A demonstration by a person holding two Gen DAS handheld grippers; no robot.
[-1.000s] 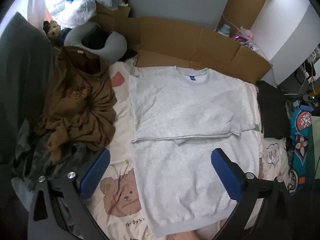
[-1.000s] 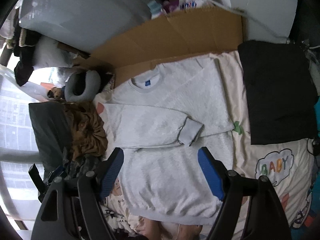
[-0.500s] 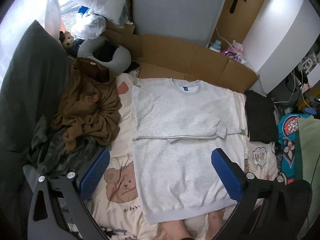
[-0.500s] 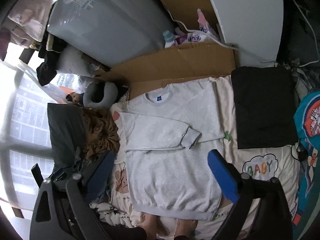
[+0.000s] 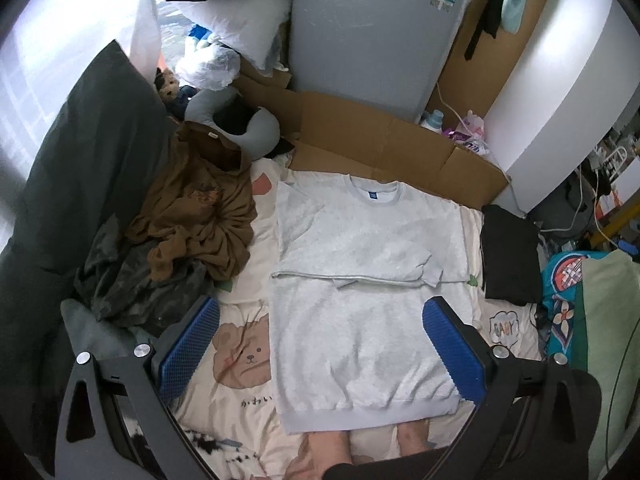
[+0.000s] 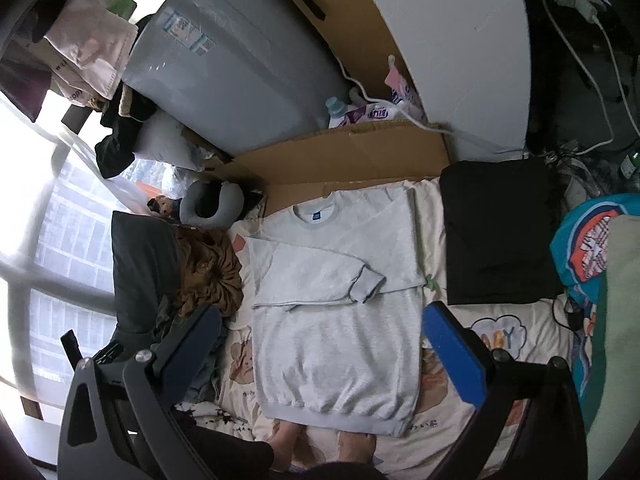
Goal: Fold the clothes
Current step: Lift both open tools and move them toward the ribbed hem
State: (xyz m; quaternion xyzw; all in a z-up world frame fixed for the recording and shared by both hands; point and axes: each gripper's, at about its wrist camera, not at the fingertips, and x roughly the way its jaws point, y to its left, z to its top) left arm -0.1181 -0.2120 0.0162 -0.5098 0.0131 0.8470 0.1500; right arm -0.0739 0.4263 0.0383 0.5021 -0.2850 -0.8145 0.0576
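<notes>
Both tongs high above the bed, left gripper and right gripper spread wide and empty, grey sweatshirt flat on cream bedsheet, sleeves folded across chest, brown garment at nine o'clock, folded black garment at three o'clock.

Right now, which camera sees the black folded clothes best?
The right wrist view: the black folded clothes lie large and whole beside the grey sweatshirt. The left wrist view shows them small and squeezed at its right edge.
</notes>
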